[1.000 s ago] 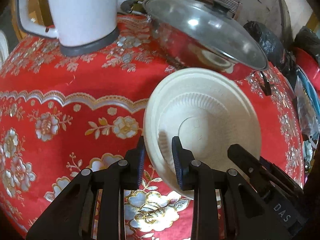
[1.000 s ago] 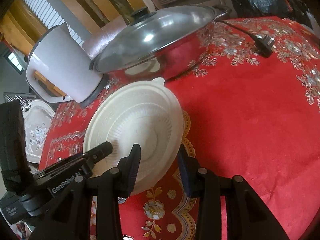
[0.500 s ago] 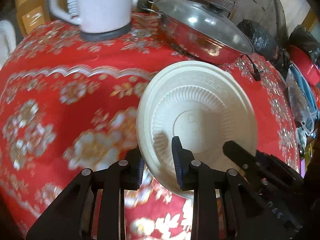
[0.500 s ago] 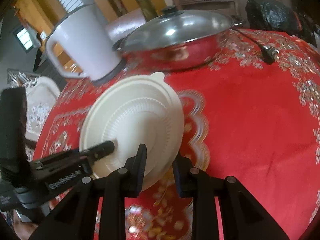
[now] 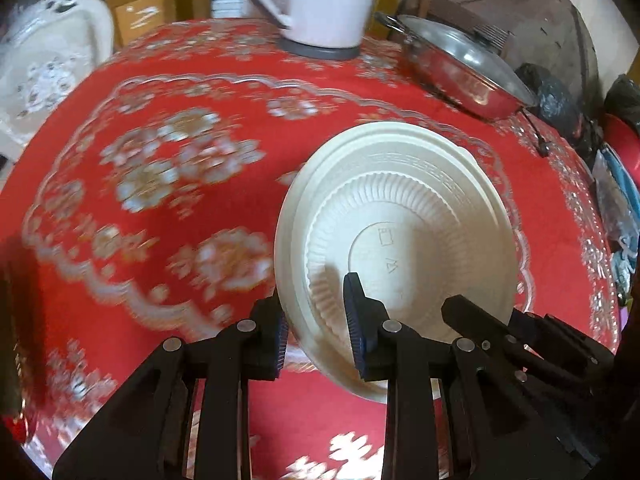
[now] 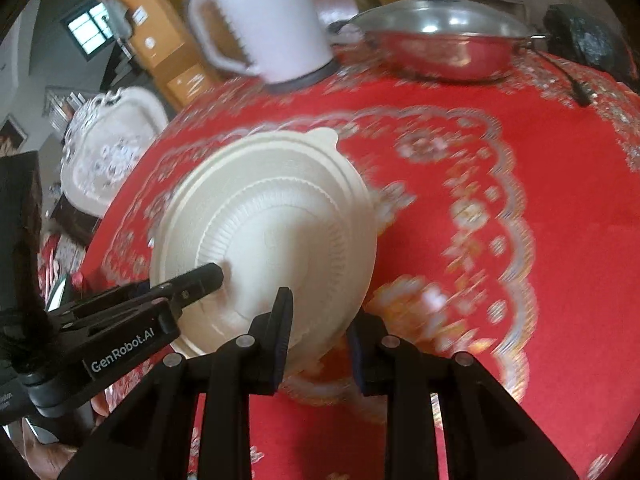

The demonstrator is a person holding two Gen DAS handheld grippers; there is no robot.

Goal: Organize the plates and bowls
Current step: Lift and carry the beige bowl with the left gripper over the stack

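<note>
- A cream bowl [image 5: 394, 216] is held tilted, underside up, above the red tabletop [image 5: 160, 160], well in front of the steel pan [image 5: 460, 68].
- The left gripper [image 5: 316, 320] is clamped on the bowl's near rim, one finger inside and one outside.
- The right gripper [image 6: 320, 328] is clamped on the same bowl [image 6: 272, 220] at another part of the rim.
- A slip could follow if the two grippers pull in different directions: the thin rim could bend, crack or spring out of one grip.
- With the tilt this steep, the bowl could drop onto the tabletop if either grip loosens.
- Compared with a second ago, the bowl has been carried well away from the pan and the white jug [image 5: 320, 0], which now sit far behind it.
- Both grips are unchanged, and the tabletop is blurred by motion.
</note>
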